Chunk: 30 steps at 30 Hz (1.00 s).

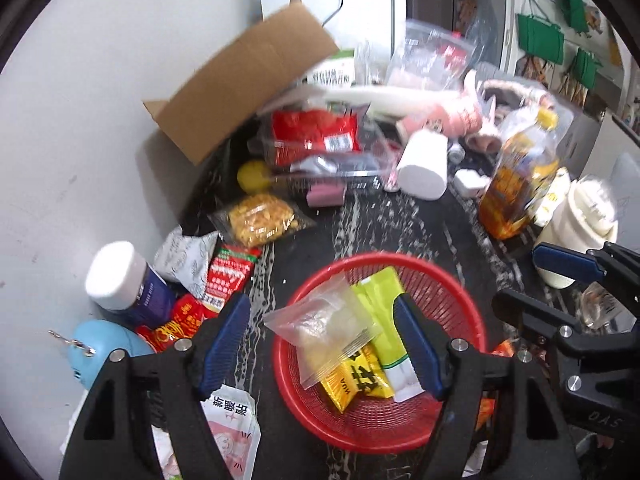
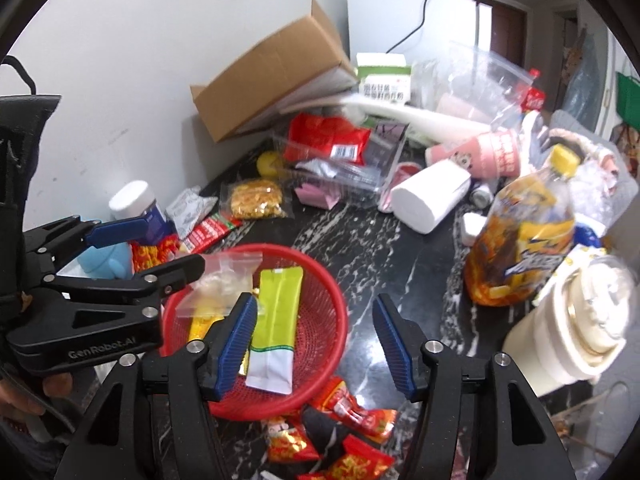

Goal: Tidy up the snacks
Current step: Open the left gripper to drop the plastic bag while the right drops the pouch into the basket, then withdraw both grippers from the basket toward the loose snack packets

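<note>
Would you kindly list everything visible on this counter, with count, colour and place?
basket: one, red, front centre.
packets in basket: three, clear, lime-green, yellow.
peanut bag: one, clear, behind basket at left.
red snack packets: several, right of basket's front.
jar: one, blue with white lid, left by wall.
drink bottle: one, orange, yellow cap, right.
tissue roll: one, white, centre back.
cardboard box: one, brown, against wall.
cream tumbler: one, far right.
left gripper: open over basket.
right gripper: open, at basket's right edge.

Left gripper [image 1: 320, 344] and right gripper [image 2: 314, 344] are hovering side by side, jaws spread wide, gripping nothing.
</note>
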### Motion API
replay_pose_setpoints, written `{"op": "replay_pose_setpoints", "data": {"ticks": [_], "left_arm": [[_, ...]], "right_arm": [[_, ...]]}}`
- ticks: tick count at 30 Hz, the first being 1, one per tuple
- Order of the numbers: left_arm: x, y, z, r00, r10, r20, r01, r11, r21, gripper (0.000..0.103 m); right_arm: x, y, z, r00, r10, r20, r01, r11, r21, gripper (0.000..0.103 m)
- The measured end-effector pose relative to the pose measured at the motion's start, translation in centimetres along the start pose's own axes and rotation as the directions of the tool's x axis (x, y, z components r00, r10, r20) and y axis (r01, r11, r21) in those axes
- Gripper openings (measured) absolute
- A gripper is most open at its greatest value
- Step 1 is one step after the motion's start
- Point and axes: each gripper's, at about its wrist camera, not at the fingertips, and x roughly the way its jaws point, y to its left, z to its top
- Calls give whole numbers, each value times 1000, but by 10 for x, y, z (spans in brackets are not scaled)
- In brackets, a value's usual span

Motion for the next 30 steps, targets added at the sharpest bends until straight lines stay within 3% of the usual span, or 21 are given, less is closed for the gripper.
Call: {"op": "replay_pose_setpoints", "data": {"ticks": [8, 16, 30], "left_arm": [[-53, -10, 3, 993, -20, 114, 19, 1000, 14, 74], [-94, -25, -8, 982, -67, 178, 62, 997, 35, 77], [-134, -53, -42, 965, -179, 193, 167, 983, 76, 77]], "right_arm": [[-53, 3, -4, 994, -56, 88, 57, 998, 1, 71], [-102, 6, -20, 983, -104, 152, 103, 995, 13, 79], [-164, 9, -61, 964, -167, 205, 163, 986, 34, 85]]}}
